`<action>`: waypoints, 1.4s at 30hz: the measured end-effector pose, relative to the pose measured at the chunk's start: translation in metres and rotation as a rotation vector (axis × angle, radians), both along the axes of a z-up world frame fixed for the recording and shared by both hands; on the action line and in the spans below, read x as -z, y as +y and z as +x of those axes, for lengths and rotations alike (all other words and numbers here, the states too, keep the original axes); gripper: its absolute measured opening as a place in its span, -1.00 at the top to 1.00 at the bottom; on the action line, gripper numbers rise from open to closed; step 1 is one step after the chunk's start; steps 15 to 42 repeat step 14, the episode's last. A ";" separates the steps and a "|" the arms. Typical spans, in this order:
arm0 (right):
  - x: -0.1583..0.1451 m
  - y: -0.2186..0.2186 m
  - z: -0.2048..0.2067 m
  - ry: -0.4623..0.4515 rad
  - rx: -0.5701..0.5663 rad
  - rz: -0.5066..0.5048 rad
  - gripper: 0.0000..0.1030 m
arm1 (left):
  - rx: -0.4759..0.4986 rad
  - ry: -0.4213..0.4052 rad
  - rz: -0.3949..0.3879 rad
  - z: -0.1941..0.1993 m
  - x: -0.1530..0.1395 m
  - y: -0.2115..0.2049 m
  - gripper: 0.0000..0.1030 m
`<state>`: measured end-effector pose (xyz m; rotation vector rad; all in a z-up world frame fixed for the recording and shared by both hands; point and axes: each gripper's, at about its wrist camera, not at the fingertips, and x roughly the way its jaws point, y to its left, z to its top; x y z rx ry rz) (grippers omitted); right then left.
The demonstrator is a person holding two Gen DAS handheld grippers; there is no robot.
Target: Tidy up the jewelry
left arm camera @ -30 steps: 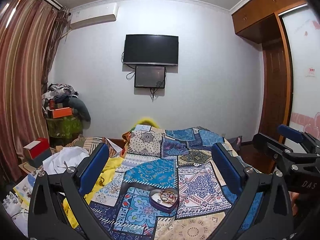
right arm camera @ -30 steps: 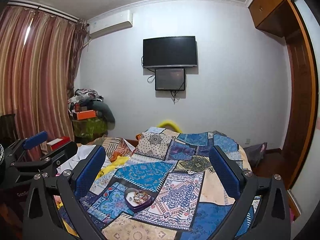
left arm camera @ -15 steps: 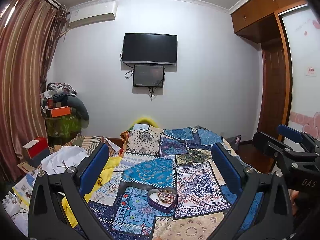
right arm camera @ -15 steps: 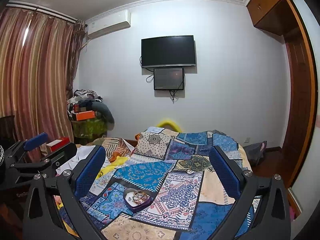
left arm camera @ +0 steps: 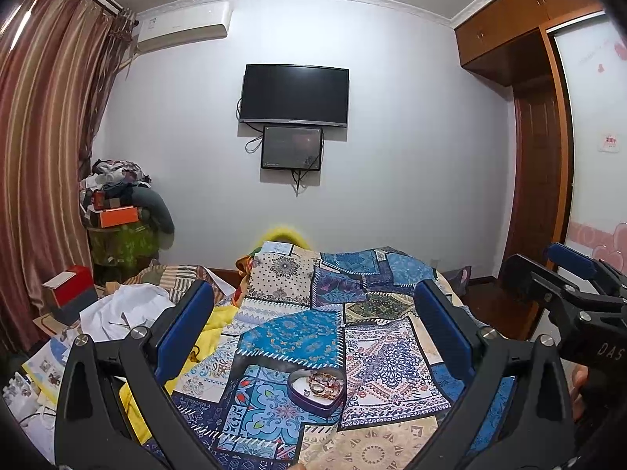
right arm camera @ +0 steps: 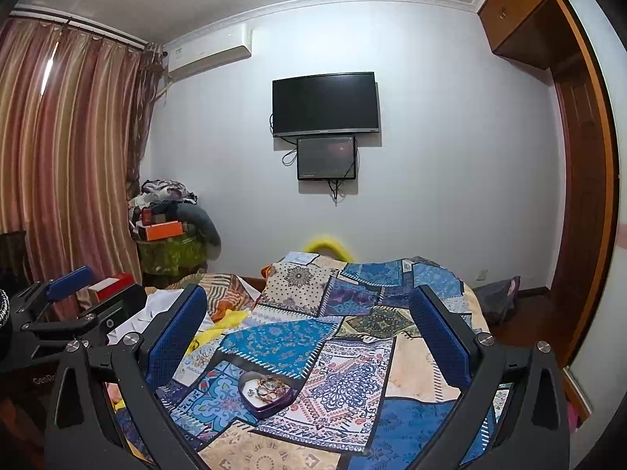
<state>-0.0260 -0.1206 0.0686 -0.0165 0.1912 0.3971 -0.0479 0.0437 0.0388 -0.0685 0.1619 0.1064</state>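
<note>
Two tools raised level, left tool [left arm camera: 313,337] and right tool [right arm camera: 307,333] spread wide, above heart box [left arm camera: 316,391]

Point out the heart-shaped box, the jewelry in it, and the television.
heart-shaped box [left arm camera: 319,405], left wrist view, front purple wall.
jewelry [right arm camera: 270,385], right wrist view, middle of the pile inside the box.
television [right arm camera: 325,103], right wrist view, screen centre.

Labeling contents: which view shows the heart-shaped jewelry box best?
Right wrist: the heart-shaped jewelry box shows its full outline and interior, with the jewelry piled inside. The left wrist shows the same box at a flatter angle, so less of the interior.
</note>
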 end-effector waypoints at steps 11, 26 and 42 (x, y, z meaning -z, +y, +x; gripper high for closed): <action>0.002 -0.004 0.003 0.007 0.012 0.001 -0.99 | 0.005 0.002 -0.005 0.001 0.003 0.001 -0.99; 0.003 -0.003 0.003 0.011 0.013 -0.003 -0.99 | 0.004 0.003 -0.004 0.000 0.004 0.002 -0.99; 0.003 -0.003 0.003 0.011 0.013 -0.003 -0.99 | 0.004 0.003 -0.004 0.000 0.004 0.002 -0.99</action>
